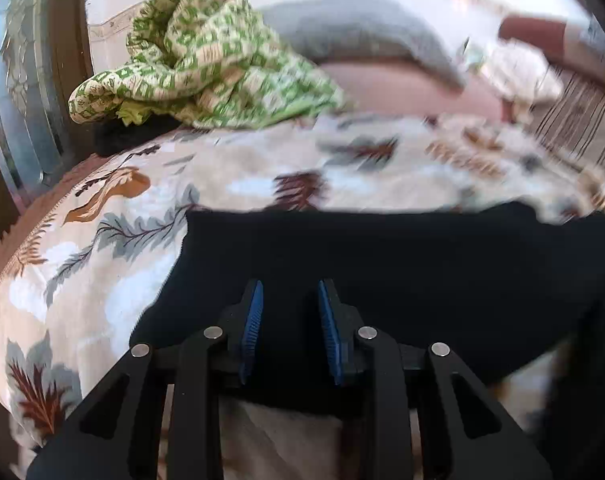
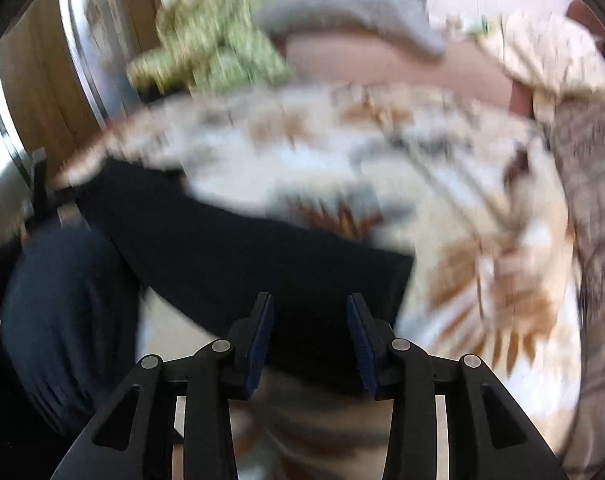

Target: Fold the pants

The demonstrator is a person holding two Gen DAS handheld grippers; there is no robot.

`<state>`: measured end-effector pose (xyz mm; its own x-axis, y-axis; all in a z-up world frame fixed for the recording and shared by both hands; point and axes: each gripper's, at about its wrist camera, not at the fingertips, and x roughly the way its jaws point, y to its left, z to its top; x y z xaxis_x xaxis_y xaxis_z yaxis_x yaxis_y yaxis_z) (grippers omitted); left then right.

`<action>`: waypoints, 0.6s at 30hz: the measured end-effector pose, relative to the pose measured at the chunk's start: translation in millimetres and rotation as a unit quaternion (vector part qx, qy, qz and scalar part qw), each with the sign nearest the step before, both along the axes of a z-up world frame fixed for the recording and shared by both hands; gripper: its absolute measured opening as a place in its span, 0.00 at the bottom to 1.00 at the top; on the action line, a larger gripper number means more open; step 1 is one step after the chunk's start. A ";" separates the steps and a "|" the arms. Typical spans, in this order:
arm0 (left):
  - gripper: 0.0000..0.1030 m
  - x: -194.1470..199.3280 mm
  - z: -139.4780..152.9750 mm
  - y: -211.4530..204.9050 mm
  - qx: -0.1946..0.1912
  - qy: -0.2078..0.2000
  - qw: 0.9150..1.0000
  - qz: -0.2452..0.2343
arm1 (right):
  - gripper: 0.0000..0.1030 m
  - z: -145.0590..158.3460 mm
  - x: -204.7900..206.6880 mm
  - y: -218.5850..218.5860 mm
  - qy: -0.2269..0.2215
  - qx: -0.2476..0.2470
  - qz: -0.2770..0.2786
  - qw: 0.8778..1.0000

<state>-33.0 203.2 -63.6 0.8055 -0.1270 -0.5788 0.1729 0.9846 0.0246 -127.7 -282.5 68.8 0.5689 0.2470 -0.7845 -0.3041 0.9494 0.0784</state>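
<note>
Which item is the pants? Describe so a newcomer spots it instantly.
Start at the bed's leaf-print cover. The pants lie flat on its near edge, right under both grippers. They are the only plain black piece; the crumpled cloth farther back is green-and-white patterned.

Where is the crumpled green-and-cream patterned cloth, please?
In the left wrist view, the crumpled green-and-cream patterned cloth lies upper left on the leaf-print bedspread, beyond the black pants.

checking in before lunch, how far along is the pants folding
The black pants lie as a flat block on the leaf-print bedspread, so some folding looks done. Nothing is in hand: the left gripper and right gripper are open above the cloth. Whether another fold is left, I cannot tell.
</note>
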 end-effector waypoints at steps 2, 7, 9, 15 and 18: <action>0.28 -20.1 16.7 -7.5 -0.042 -0.023 0.998 -0.033 | 0.40 14.3 14.8 15.0 -0.029 0.020 0.016 0.999; 0.32 -39.6 26.6 -49.8 -0.129 0.013 0.976 -0.173 | 0.41 26.9 89.0 115.1 0.002 0.064 0.170 0.983; 0.33 -38.3 9.6 -71.2 -0.099 0.052 0.974 -0.199 | 0.43 13.3 109.1 180.4 0.065 0.041 0.276 0.958; 0.32 -26.2 -25.8 -71.4 -0.116 0.093 0.971 -0.186 | 0.51 -80.3 139.2 272.5 0.202 -0.107 0.348 0.909; 0.32 -28.5 -27.1 -71.1 -0.120 0.085 0.971 -0.188 | 0.54 -69.6 146.6 266.1 0.212 -0.086 0.345 0.910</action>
